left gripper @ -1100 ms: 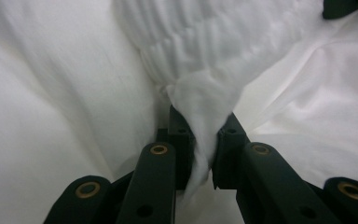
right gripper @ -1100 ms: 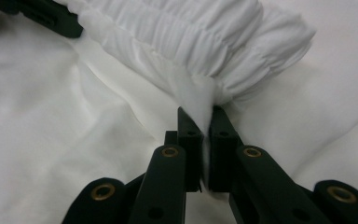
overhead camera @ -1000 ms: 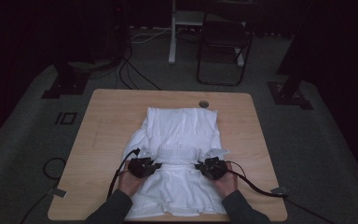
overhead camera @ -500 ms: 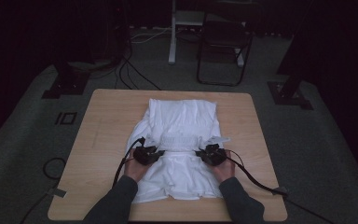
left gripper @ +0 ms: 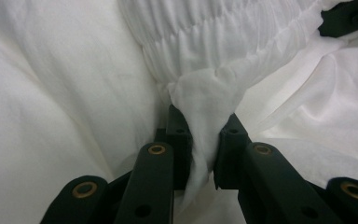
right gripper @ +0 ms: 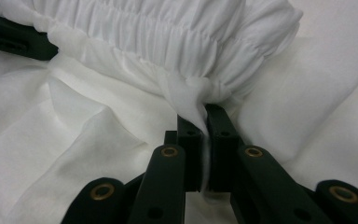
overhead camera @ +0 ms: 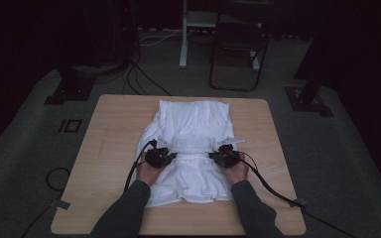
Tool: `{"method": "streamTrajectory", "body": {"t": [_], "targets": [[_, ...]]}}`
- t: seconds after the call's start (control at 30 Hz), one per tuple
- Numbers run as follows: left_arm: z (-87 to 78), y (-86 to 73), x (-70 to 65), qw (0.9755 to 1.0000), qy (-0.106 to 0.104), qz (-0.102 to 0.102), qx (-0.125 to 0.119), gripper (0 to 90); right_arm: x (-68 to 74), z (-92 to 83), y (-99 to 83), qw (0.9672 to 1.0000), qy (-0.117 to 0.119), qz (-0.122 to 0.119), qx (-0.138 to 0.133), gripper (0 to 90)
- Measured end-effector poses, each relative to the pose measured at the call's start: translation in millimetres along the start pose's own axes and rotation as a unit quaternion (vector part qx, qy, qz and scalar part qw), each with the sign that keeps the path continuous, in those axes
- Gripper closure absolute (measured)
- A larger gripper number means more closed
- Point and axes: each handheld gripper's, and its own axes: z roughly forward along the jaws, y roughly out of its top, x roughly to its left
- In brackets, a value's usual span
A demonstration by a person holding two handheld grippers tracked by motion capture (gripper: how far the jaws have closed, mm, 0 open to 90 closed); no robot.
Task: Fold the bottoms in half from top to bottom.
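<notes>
While both the left tongs (overhead camera: 164, 155) and right tongs (overhead camera: 221, 154) pinch the white garment's (overhead camera: 193, 124) gathered band (left gripper: 205, 42) at opposite ends, its unfolded length lies ahead of them on the tabletop (overhead camera: 114, 134).

**Materials and surface finish**

White garment (overhead camera: 191, 148): thin woven cloth, matt, soft, with loose creases over the flat areas. Gathered band (left gripper: 223, 42) is finely ribbed, an elasticated look, rougher than the surrounding smooth fabric. A plain flat strip of the same cloth runs beside it.

Left gripper (left gripper: 204, 140) and right gripper (right gripper: 204, 122): jaw links look like black plastic, smooth, with a dull satin sheen; the pivot points carry brass-coloured metal rivets (right gripper: 169, 151), slightly glossy. Cable (overhead camera: 273, 186) is black and smooth, rubbery in look.

Table (overhead camera: 114, 129): light wood-grain top, matt, smooth.

Floor (overhead camera: 25, 148): grey, dull, carpet-like texture.

Sleeves (overhead camera: 124, 213): dark matt cloth.
</notes>
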Motion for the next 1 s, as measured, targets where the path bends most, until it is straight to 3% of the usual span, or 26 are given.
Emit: {"method": "streamTrajectory", "body": {"t": [0.07, 0.2, 0.27, 0.37, 0.47, 0.53, 0.67, 0.8, 0.87, 0.97, 1.0], "targets": [[-0.4, 0.0, -1.2, 1.0000, 0.004, 0.008, 0.000, 79.3, -0.8, -0.2, 0.4, 1.0000, 0.003, 0.004, 0.001, 85.4], [-4.9, 3.0, -1.1, 1.0000, 0.002, 0.003, -0.003, 81.7, -0.3, -1.6, 1.2, 1.0000, 0.002, -0.002, -0.001, 86.3], [-16.1, 9.7, -4.6, 0.9998, 0.004, 0.010, -0.016, 82.2, 1.7, -7.8, 4.3, 0.9999, 0.000, -0.010, -0.009, 86.9], [-41.7, 24.6, -9.8, 0.9982, 0.000, 0.026, -0.053, 82.6, 3.9, -28.0, 13.8, 0.9986, 0.004, -0.018, -0.049, 87.0], [-70.7, 36.8, -19.1, 0.9937, -0.001, 0.034, -0.106, 82.5, 9.8, -55.9, 25.6, 0.9945, 0.010, -0.031, -0.099, 87.0], [-81.7, 36.9, -25.5, 0.9922, -0.004, 0.044, -0.117, 82.4, 16.8, -72.1, 28.7, 0.9919, 0.012, -0.042, -0.119, 86.9], [-76.9, 18.6, -31.4, 0.9955, -0.023, 0.043, -0.081, 81.1, 25.7, -78.2, 15.4, 0.9939, 0.012, -0.055, -0.095, 86.5], [-51.0, -9.6, -25.0, 0.9987, -0.046, 0.004, -0.023, 75.3, 28.5, -57.9, -14.4, 0.9974, 0.020, -0.055, -0.042, 85.1], [-38.4, -20.5, -19.7, 0.9978, -0.061, -0.025, 0.004, 67.4, 28.3, -45.5, -26.2, 0.9986, 0.018, -0.048, -0.015, 80.2], [-42.0, -24.2, -14.8, 0.9955, -0.080, -0.049, -0.010, 57.3, 25.3, -39.1, -31.9, 0.9991, 0.028, -0.030, 0.006, 63.8], [-42.0, -24.2, -14.8, 0.9955, -0.080, -0.049, -0.010, 54.5, 25.3, -39.1, -31.9, 0.9991, 0.028, -0.030, 0.006, 63.8]]}}
